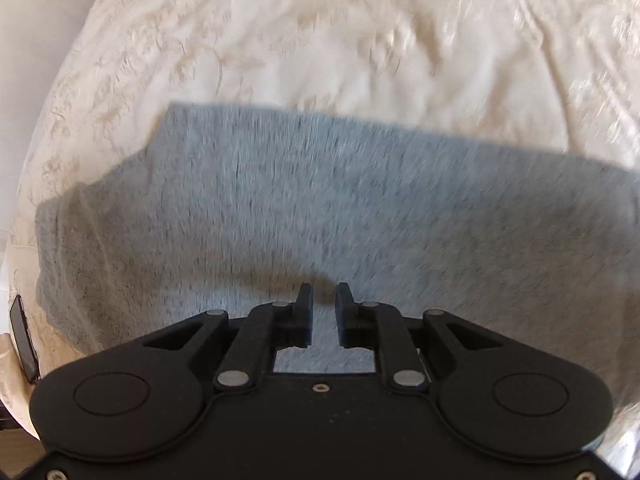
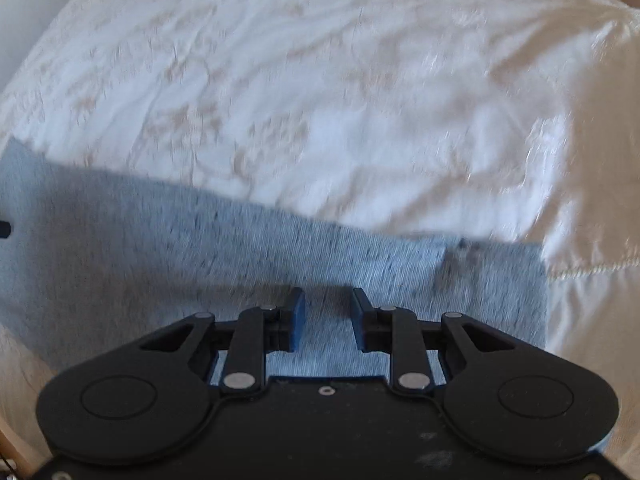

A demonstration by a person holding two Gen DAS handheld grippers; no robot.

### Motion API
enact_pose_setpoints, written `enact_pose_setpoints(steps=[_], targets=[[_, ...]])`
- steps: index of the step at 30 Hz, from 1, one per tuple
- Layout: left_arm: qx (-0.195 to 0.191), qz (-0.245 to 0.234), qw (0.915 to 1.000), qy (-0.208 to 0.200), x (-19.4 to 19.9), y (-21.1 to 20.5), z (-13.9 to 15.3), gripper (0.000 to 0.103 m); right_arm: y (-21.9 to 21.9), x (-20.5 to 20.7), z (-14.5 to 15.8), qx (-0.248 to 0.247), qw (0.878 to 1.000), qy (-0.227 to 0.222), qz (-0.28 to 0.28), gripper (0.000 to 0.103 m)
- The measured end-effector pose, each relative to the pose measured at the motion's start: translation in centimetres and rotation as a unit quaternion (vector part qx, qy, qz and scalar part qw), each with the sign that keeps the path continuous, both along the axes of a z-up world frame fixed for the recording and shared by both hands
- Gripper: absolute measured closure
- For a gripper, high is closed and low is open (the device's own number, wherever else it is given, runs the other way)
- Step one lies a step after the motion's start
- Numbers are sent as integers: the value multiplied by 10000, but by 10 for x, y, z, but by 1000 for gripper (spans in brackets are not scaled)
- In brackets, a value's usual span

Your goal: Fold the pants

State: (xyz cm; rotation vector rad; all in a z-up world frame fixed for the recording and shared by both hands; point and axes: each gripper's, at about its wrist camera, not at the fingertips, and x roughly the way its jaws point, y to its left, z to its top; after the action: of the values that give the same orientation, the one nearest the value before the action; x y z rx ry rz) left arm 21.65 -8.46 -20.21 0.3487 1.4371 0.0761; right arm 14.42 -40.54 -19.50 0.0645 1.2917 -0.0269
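Observation:
The grey pants (image 1: pixel 304 208) lie flat in a wide band across a cream bedspread (image 1: pixel 280 40). My left gripper (image 1: pixel 323 296) hovers over their near part, its jaws a narrow gap apart with nothing between them. In the right wrist view the pants (image 2: pixel 200 248) reach from the left edge to a straight end at the right. My right gripper (image 2: pixel 327 300) is open over the fabric, empty. Both views are blurred by motion.
The patterned bedspread (image 2: pixel 320 100) fills the far half of both views. A dark flat object (image 1: pixel 23 340) lies at the bed's left edge. A wall shows at far left, and a pillow-like bulge (image 2: pixel 592 140) at right.

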Motion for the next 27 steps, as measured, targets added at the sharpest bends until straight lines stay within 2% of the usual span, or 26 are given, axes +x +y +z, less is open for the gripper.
enact_pose_setpoints(steps=[2,5,9,11,13,15,18,20,22,23,24,25,27], targets=[[20,-214,9994,258,-9,16,-22,80,13,-8,6,-159,9998,-35,-104,76],[-159,-839,9963,-1,-29,25,-18,80,39,-1,39,34,9977,-563,-382,75],[-382,-994,9943,39,-58,44,-13,80,115,54,66,511,9929,-1075,-81,74],[-453,-1070,9932,-77,-66,60,1,75,164,86,65,678,9907,-1151,272,74],[-481,-1033,9920,-547,-64,82,26,72,211,117,61,778,9879,-1190,625,74],[-469,-797,9904,-1031,-53,114,48,71,250,139,59,886,9847,-1235,856,74],[-422,91,9898,-1356,-19,178,54,71,299,168,56,982,9818,-1186,1108,74],[-274,586,9902,-1235,-4,215,38,72,325,181,50,971,9810,-1125,1251,74],[-48,859,9945,-604,2,248,5,73,349,192,43,886,9808,-1103,1345,74],[-133,877,9955,-334,-5,259,-10,72,358,196,40,858,9808,-1110,1354,74],[-250,802,9957,-398,-15,264,-14,72,367,200,38,847,9809,-1113,1351,74],[-191,570,9968,-522,-25,262,-11,72,375,203,35,836,9816,-1096,1325,74],[79,68,9988,-478,-35,251,-6,73,384,203,28,834,9830,-985,1305,74]])
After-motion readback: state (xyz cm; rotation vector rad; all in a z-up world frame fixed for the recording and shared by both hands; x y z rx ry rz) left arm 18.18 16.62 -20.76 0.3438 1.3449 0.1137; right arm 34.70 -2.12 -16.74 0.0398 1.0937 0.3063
